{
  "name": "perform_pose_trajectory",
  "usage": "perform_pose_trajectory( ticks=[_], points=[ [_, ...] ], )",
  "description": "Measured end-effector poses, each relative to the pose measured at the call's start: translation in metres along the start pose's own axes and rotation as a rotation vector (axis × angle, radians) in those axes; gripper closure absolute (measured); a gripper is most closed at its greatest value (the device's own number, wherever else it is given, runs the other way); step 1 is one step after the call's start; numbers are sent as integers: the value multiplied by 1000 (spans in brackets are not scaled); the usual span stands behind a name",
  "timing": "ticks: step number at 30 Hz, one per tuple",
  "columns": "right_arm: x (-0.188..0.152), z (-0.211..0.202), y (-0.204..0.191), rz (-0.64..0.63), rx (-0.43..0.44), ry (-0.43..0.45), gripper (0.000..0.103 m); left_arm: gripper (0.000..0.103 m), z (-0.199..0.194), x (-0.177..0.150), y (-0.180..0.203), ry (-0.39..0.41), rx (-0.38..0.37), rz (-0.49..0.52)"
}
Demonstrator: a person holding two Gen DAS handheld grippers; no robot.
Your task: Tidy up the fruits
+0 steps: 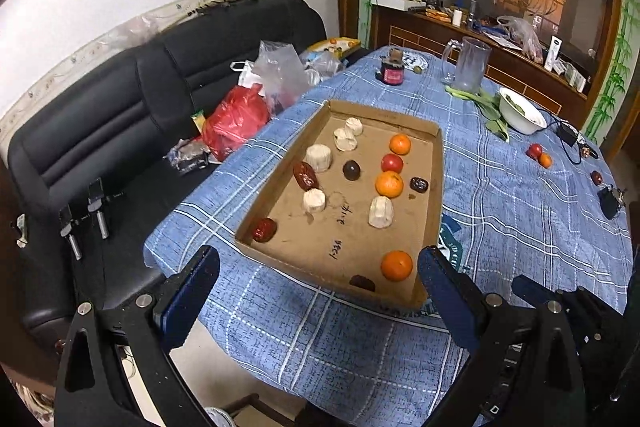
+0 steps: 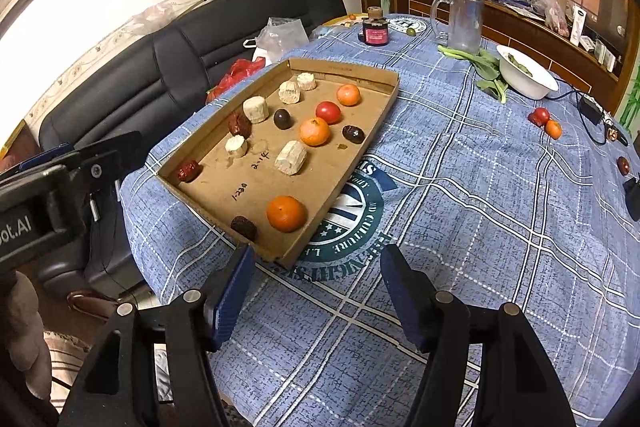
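Note:
A shallow cardboard tray [image 1: 380,121] [image 2: 352,73] lies on the blue checked tablecloth [image 1: 500,207]. It holds three oranges, the nearest one [image 1: 397,265] [image 2: 287,213] by the front corner. A red round fruit [image 1: 392,163] [image 2: 328,112], red dates, dark fruits and several pale cylindrical pieces lie in it too. Loose at the far right lie a red fruit [image 1: 535,150] [image 2: 540,115], a small orange [image 1: 545,160] [image 2: 553,129] and a date [image 1: 596,177] [image 2: 623,165]. My left gripper [image 1: 319,261] is open just short of the tray's near edge, holding nothing. My right gripper [image 2: 318,255] is open and empty near the tray's front corner.
At the back of the table stand a glass mug [image 1: 470,65], a dark jar [image 1: 392,71] and a white bowl [image 1: 520,113] beside leafy greens. A cable with an adapter [image 1: 568,133] lies far right. A black sofa [image 1: 120,131] with plastic bags, one red [image 1: 236,121], runs along the left.

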State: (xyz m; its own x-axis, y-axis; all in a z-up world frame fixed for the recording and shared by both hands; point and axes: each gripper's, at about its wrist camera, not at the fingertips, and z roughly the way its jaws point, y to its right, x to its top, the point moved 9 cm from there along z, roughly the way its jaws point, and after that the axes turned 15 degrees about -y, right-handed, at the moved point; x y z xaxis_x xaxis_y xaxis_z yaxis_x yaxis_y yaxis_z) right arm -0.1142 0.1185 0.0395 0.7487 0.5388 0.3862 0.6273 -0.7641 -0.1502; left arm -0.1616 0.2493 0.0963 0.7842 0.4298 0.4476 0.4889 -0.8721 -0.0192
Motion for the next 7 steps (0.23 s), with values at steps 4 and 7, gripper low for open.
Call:
perform_pose_trajectory(
  ticks=[4, 7],
  points=[
    [3, 4, -1, 5, -1, -5, 29, 4, 2, 1, 2, -5, -11, 10],
    [6, 7, 0, 11, -2, -11, 29, 4, 8, 4, 3, -22, -22, 14]
  ],
)
